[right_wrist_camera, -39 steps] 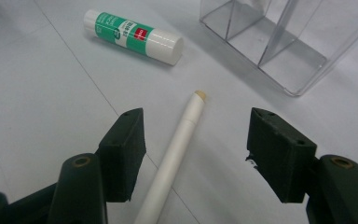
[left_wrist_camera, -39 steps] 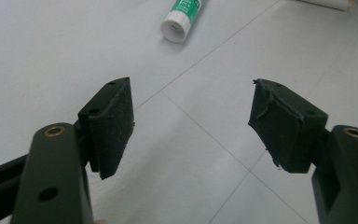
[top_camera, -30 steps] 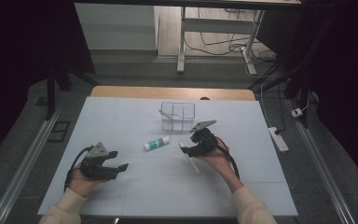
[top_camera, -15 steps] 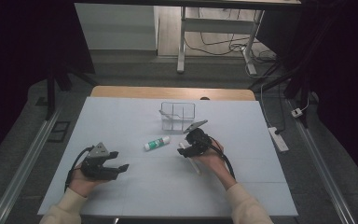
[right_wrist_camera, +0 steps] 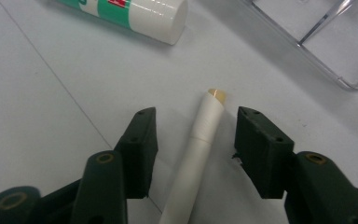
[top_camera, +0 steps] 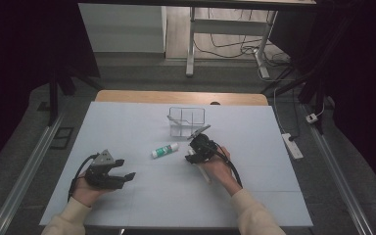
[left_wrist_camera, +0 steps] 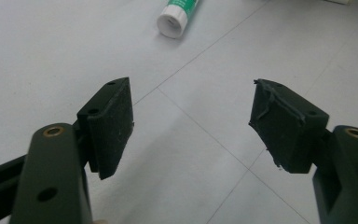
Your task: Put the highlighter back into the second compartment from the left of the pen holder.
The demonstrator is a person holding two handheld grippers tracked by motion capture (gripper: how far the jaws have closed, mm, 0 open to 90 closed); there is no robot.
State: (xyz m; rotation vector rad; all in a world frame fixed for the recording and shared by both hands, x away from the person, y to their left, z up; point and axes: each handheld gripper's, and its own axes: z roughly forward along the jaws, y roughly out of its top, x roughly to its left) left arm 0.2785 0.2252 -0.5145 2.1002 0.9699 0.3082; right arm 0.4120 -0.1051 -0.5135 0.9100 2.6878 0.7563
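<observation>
White paper wraps the slim stick (right_wrist_camera: pixel 200 149) lying on the pale table (top_camera: pixel 127 127), and the right tool (right_wrist_camera: pixel 193 156) straddles it: in the right gripper view the stick runs up between the two black jaws, its tan tip (right_wrist_camera: pixel 218 95) poking out just past them. The jaws have just been closing around it, yet a gap shows on either side and the pads (right_wrist_camera: pixel 144 149) do not press on the paper. In the high view the same tool (top_camera: pixel 196 149) sits near the middle of the table, with the stick's lower end (top_camera: pixel 204 174) trailing back under the person's right hand (top_camera: pixel 218 164).

Just ahead of the right tool and off to its left lies a green-and-white glue stick (right_wrist_camera: pixel 135 14), white cap pointing toward the tool's right; it is apart from the jaws. Ahead and to the right stands a clear plastic tray (right_wrist_camera: pixel 335 37) with dividers, also untouched.

The left tool (top_camera: pixel 112 171) rests low over the table at the near left, well apart from the paper-wrapped stick. Its jaws stand wide with nothing between them, only bare table, in the left gripper view (left_wrist_camera: pixel 191 126). The glue stick's capped end (left_wrist_camera: pixel 175 16) lies farther ahead of that tool, slightly to the left of its centre line.
</observation>
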